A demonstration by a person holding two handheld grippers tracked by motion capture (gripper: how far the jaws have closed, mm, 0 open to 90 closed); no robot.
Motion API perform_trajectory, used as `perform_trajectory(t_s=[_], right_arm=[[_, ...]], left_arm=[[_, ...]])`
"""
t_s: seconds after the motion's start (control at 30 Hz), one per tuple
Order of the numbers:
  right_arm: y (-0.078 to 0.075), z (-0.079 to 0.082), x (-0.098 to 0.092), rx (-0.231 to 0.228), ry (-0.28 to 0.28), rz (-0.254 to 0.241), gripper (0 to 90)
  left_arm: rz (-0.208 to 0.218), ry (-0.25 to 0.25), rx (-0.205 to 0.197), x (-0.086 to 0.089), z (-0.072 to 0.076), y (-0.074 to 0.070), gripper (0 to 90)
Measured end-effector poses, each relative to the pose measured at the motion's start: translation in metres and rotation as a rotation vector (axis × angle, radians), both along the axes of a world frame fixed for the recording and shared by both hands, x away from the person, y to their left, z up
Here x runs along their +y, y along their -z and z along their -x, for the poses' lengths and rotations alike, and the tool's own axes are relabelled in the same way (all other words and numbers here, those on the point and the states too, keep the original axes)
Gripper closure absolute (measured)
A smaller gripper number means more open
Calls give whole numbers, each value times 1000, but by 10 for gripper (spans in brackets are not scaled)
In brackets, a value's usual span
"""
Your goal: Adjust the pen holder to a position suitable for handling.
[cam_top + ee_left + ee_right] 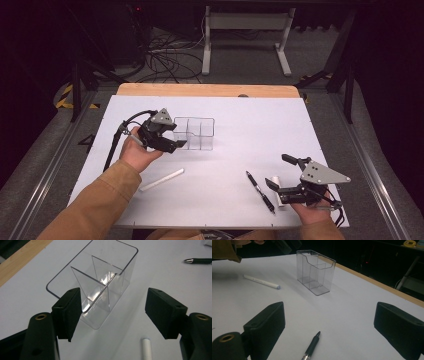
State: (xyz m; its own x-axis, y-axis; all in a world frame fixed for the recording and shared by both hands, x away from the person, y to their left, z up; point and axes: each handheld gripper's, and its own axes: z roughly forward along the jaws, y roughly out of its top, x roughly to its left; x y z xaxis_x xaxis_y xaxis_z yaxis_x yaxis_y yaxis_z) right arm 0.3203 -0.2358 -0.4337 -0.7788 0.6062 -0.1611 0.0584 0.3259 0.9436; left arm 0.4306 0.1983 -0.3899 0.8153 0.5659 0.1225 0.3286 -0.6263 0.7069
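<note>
A clear plastic organizer box (195, 133) with several compartments stands upright on the white table. My left gripper (176, 140) is at the box's left end, open. In the left gripper view the box (100, 282) sits just ahead of the jaws, the left pad beside its near corner, not pressing. My right gripper (277, 171) rests open near the front right edge with nothing between its fingers. A black pen (260, 191) lies just left of it, also seen under the jaws (312, 346). A white pen (161, 180) lies at the front left.
A short white object (276, 182) lies on the table by the right gripper. The white table top (240, 125) ends in a wooden strip (207, 90) at the back. Beyond it are cables and a white stand's legs (245, 40) on the floor.
</note>
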Motion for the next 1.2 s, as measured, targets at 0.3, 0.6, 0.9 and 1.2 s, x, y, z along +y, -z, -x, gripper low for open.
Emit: perform_trajectory(t_s=[0.3,0.6,0.9,1.2], right_arm=[[1,0,1,11,-5,3,103],[3,-1,2,17,-15,12,102],[4,-2,3,23,-25,22,102],[6,-4,4,41,-38,15,101]], left_arm=[[-97,16,9,-15,-18,4,385],[-201,1,75,-30,-31,8,442],[-279,-3,108,-39,-36,14,586],[-320,26,103,-40,-34,12,647]])
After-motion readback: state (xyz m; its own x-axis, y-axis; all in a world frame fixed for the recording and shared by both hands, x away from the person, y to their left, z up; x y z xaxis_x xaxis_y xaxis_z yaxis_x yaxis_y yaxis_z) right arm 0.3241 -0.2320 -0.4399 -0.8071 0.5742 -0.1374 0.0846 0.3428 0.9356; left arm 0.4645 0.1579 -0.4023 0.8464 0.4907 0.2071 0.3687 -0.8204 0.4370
